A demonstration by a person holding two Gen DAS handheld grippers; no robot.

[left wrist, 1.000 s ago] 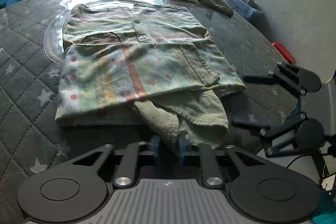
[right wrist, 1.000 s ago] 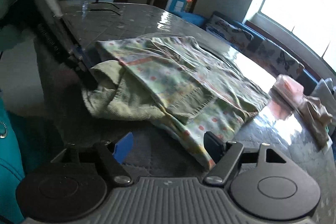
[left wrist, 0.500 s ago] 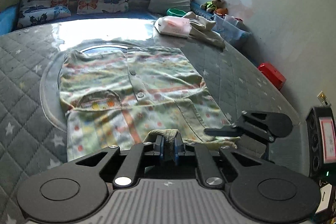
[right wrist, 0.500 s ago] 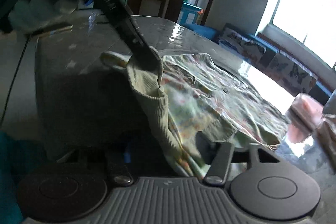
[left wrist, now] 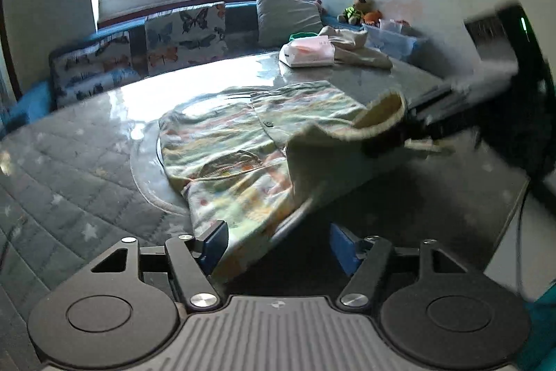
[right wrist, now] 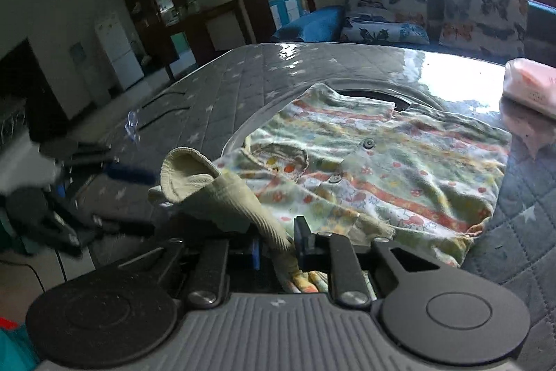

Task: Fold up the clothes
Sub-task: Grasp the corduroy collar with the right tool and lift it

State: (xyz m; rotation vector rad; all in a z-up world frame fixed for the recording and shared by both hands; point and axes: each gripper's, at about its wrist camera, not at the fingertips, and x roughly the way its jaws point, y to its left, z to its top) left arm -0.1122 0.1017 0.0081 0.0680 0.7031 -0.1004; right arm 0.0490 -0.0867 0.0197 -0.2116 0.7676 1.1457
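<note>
Lifted clear of the table edge since a second ago, the ribbed cuff of the patterned shirt is now hanging in the air, and the left gripper, which was clamped on it half a second ago, is now standing with its blue pads apart and the hem passing loosely between them. Most of the shirt is lying flat, buttons up, on the quilted table cover, over a round glass turntable. The right gripper is pinching the pale sleeve just below the ribbed cuff, holding it raised above the near corner of the garment. By the look of it, a sleeve is being folded inward across the shirt front; the next move is calling for the right gripper to carry the cuff over the button placket and lay it flat without dragging the body askew. Beyond, a pink packet and a beige cloth are sitting near the far edge
</note>
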